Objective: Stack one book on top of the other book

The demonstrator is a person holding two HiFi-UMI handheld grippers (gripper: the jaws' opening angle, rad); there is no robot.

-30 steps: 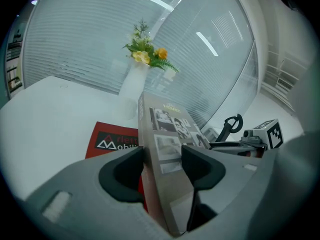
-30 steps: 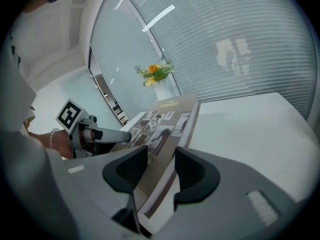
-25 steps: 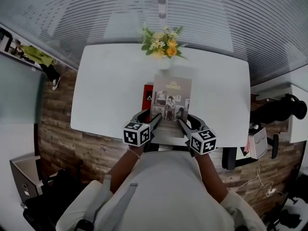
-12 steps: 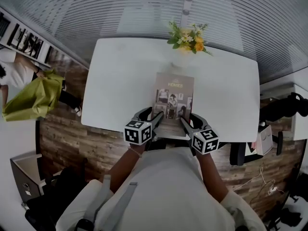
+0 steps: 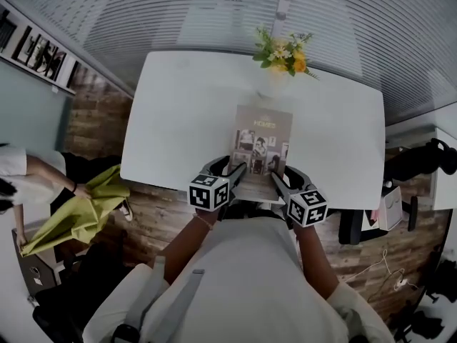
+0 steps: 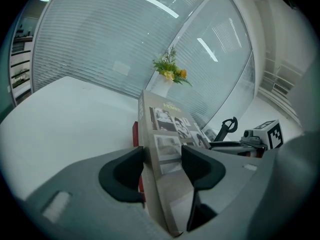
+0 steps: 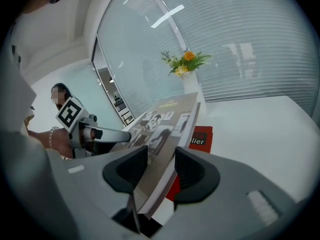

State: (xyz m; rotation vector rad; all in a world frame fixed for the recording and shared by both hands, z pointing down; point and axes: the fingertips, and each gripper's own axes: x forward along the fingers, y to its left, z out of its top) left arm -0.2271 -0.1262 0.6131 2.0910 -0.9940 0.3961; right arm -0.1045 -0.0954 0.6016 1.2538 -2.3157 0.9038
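- Head view: we count two grippers, the left gripper and the right gripper, at the near edge of one white table.
- We count two books. One beige book with photographs on its cover sits between the grippers, and one red book lies flat on the table beneath it.
- In the left gripper view, we see the jaws clamped on the beige book's left edge.
- In the right gripper view, we see the jaws clamped on its right edge, with the book tilted over the red one.
- One bunch of flowers stands at the table's far edge.
- One person at the left holds one yellow-green cloth.
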